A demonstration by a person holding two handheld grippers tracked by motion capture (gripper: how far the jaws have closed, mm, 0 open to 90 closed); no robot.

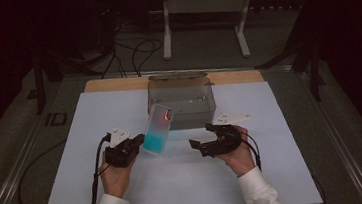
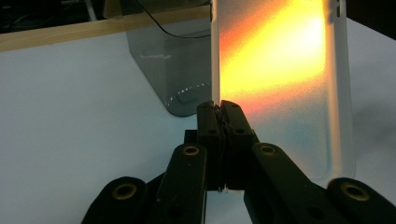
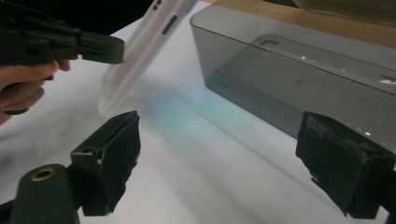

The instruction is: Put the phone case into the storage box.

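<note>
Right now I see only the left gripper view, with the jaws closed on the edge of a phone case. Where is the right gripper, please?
Observer: In the high view, the right gripper is to the right of the phone case, apart from it, in front of the grey box.
Operator: Are its jaws open?
Observer: Yes. The right gripper view shows them wide open with nothing between them.
Operator: How does the case stand?
Observer: It is tilted, with its upper end towards the box, and its lower half is teal.
</note>
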